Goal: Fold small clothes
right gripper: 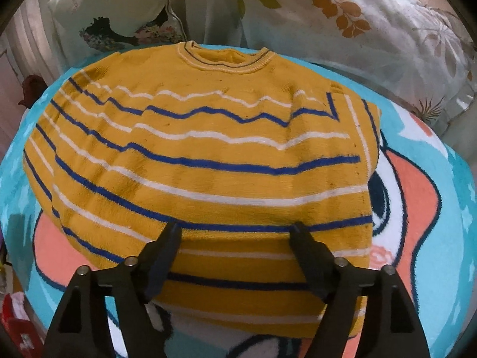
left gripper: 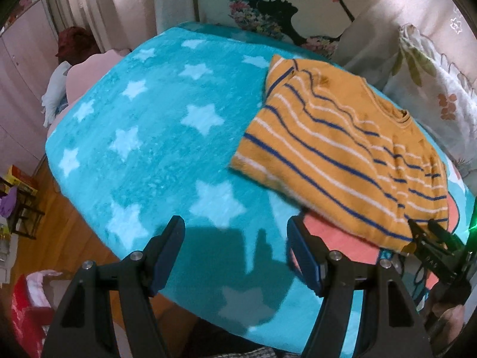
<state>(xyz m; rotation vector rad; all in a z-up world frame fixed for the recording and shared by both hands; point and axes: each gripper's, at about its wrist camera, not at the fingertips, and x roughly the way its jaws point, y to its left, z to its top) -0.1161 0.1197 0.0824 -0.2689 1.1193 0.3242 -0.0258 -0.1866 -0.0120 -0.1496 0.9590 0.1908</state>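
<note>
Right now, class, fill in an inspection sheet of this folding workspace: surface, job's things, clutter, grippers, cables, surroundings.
Surface: teal star blanket with a coral cartoon print, spread over a bed.
Job's things: yellow striped sweater lying flat, neck away from the right wrist camera, sleeves folded in.
Clutter: nothing seen on the blanket.
Grippers: left gripper over bare blanket, jaws open and empty; right gripper over the sweater's hem, jaws open, gripping nothing.
Cables: nothing seen.
Surroundings: floral pillows behind; wooden floor and a red box at the blanket's left.
</note>
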